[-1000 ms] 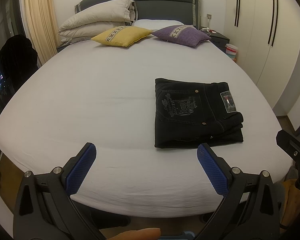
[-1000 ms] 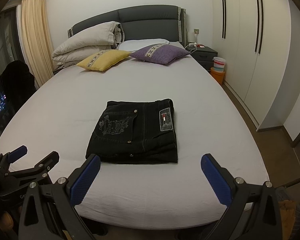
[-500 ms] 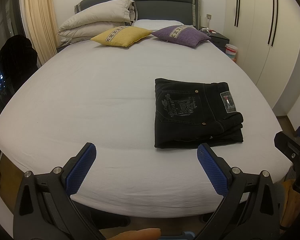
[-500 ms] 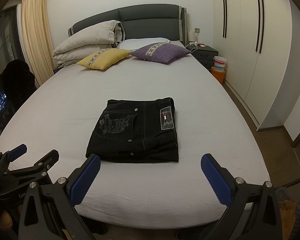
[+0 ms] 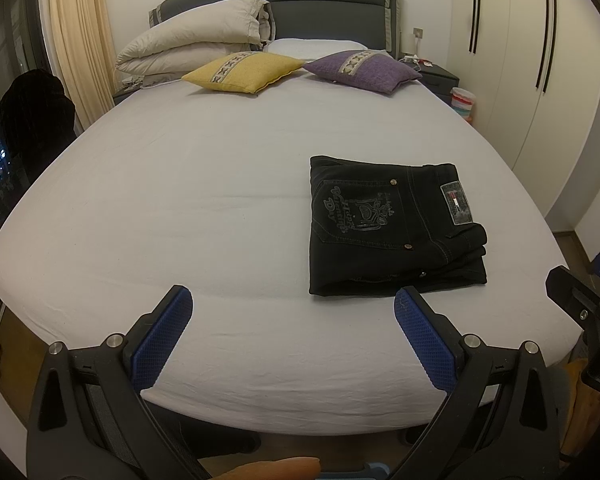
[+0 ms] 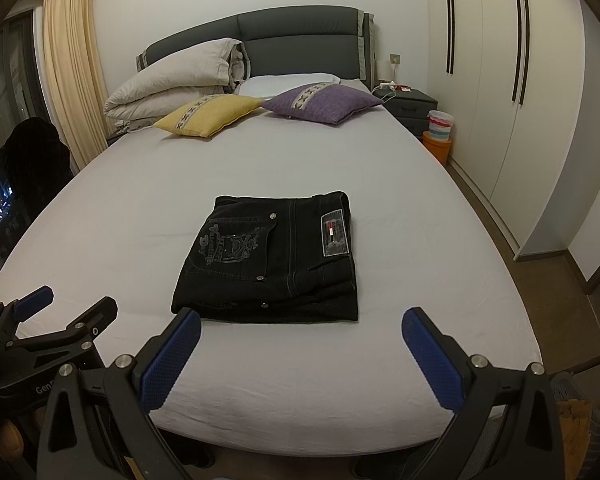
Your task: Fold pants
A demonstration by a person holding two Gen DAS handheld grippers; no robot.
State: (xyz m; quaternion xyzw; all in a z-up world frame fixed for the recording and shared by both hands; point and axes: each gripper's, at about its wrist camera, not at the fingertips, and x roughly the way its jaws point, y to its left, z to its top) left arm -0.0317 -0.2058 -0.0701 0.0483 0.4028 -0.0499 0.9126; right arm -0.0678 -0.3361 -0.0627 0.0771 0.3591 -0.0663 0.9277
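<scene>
Bedroom, white sheet on the bed (image 6: 420, 208), dark headboard (image 6: 300, 36) at the far end. Left to right along that end: rolled duvet (image 6: 176, 84), yellow cushion (image 6: 208, 114), purple cushion (image 6: 324, 102); nightstand (image 6: 414, 106) just off the far right corner.

Your left gripper (image 5: 293, 303) hovers over the near edge of the bed, jaws spread wide, nothing between them. It sits left of the pants and clear of them.

Pants (image 6: 272, 258) lie near the near edge, right of the bed's centre line: a compact black rectangle, back pocket and waistband patch facing up, stacked layers showing along the near side. Looks like the fold is done or one tidy-up away.

Your right gripper (image 6: 301, 327) is over the near edge too, jaws spread, empty, with the bundle framed between the blue pads (image 6: 432, 364) but not touched.

If you square it up:
- the near right corner looks slightly splayed, layers not flush
- press down on top, don't pinch a single layer, or you'll peel the stack open
- push from the near edge inward, both sides together, so it doesn't skew
- otherwise back off and leave it
</scene>
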